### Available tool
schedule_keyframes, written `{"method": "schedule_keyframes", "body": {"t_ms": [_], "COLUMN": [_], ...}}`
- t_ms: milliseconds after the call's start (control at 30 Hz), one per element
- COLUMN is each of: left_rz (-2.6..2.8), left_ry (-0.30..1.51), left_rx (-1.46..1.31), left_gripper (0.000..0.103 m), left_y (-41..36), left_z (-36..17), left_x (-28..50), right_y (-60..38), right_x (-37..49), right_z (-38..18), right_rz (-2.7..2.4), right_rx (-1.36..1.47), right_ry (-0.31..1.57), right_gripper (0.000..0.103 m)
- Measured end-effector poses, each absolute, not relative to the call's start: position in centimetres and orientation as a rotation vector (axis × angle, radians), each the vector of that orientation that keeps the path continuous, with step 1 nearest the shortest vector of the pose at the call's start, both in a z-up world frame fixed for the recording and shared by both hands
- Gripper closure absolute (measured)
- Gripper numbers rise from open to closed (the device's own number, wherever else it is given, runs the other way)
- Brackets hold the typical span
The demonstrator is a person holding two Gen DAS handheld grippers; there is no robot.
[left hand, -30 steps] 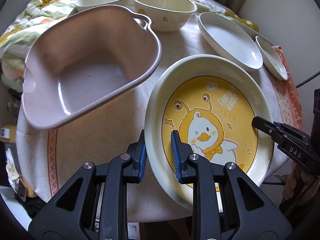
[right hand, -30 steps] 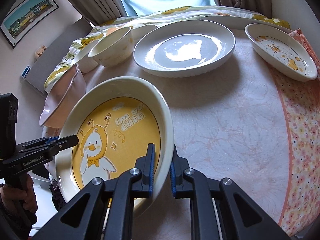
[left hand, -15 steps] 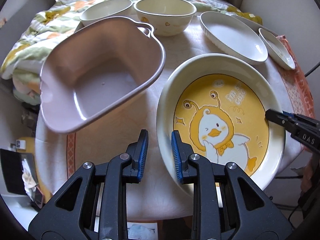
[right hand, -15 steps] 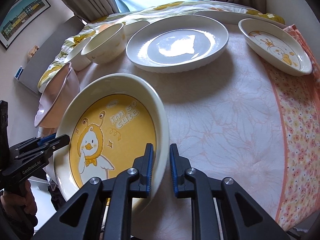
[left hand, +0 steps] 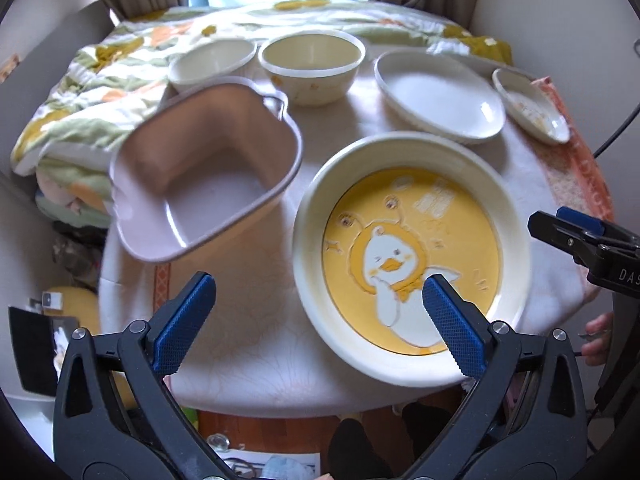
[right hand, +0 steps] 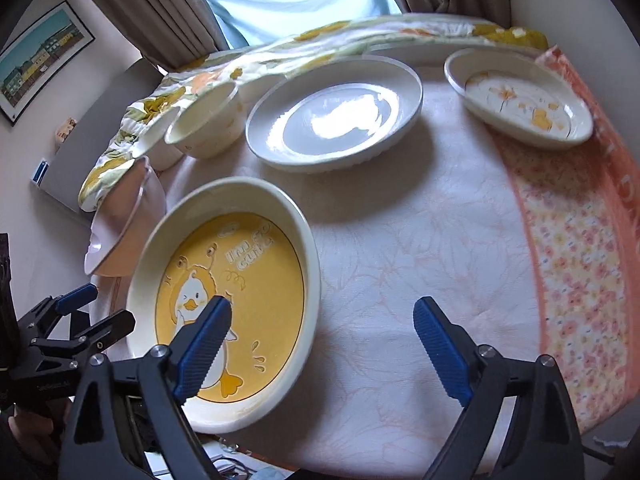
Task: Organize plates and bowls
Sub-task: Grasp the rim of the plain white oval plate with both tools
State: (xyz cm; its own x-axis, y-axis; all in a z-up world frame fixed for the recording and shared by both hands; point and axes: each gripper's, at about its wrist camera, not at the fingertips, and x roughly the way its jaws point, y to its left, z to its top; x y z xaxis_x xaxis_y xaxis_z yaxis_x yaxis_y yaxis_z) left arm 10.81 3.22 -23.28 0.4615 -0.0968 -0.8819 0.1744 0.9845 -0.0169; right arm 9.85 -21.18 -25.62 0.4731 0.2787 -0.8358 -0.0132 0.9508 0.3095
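Note:
The yellow duck plate (left hand: 412,256) (right hand: 228,300) lies flat on the tablecloth near the table's front edge. My left gripper (left hand: 320,284) hovers above its left rim, jaws opening wide, pads touching nothing. My right gripper (right hand: 323,306) hovers above its right rim, jaws also opening and empty. Each gripper shows at the edge of the other's view: right gripper (left hand: 560,224), left gripper (right hand: 92,308). A pink basin (left hand: 200,176) (right hand: 124,224) sits left of the plate. Behind stand two cream bowls (left hand: 212,60) (left hand: 312,66), a white plate (left hand: 440,96) (right hand: 336,116) and a small duck plate (left hand: 530,106) (right hand: 520,100).
A flowered blanket (left hand: 100,80) is bunched along the table's back and left. An orange floral cloth strip (right hand: 572,260) runs down the right side. White tablecloth (right hand: 420,220) spreads right of the duck plate. A person's fingers (left hand: 596,336) show at the right edge.
Both grippers were shut on the duck plate's rim, one on each side. They have let go, spread wide and risen, and the plate now rests on the table.

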Motion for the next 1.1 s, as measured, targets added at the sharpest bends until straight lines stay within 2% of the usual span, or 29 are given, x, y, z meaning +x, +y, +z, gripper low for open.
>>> {"method": "schedule_keyframes", "body": {"t_ms": [100,333,600,833,1100], "left_rz": [-0.181,-0.256,-0.239,-0.078,0.042], "left_ry": [1.051,0.968,0.999,1.069,1.141], "left_rx": [0.068,-0.03,-0.185,-0.333,-0.487], "left_gripper": [0.0,0.0,0.0,0.0,0.001], "left_y": [3.0,2.2,-0.8,-2.6,-4.5], "left_z": [-20.7,-15.1,-14.6,-18.2,-24.2], "left_x": [10.4,12.0,16.8,21.4,25.7], "right_y": [-21.5,-23.2,-26.8,-29.7,-29.4], "right_x": [9.5,10.0,15.8,23.6,32.0], "right_z": [-22.5,-15.4,-11.7,-13.9,-22.6], "right_rz": [0.171,0.16,0.248,0.371,0.573], "right_rx": [0.253,0.206,0.084,-0.03,-0.083], "right_ry": [1.026,0.891,0.888,0.969,1.136], "right_gripper": [0.008,0.008,0.008,0.008,0.008]}}
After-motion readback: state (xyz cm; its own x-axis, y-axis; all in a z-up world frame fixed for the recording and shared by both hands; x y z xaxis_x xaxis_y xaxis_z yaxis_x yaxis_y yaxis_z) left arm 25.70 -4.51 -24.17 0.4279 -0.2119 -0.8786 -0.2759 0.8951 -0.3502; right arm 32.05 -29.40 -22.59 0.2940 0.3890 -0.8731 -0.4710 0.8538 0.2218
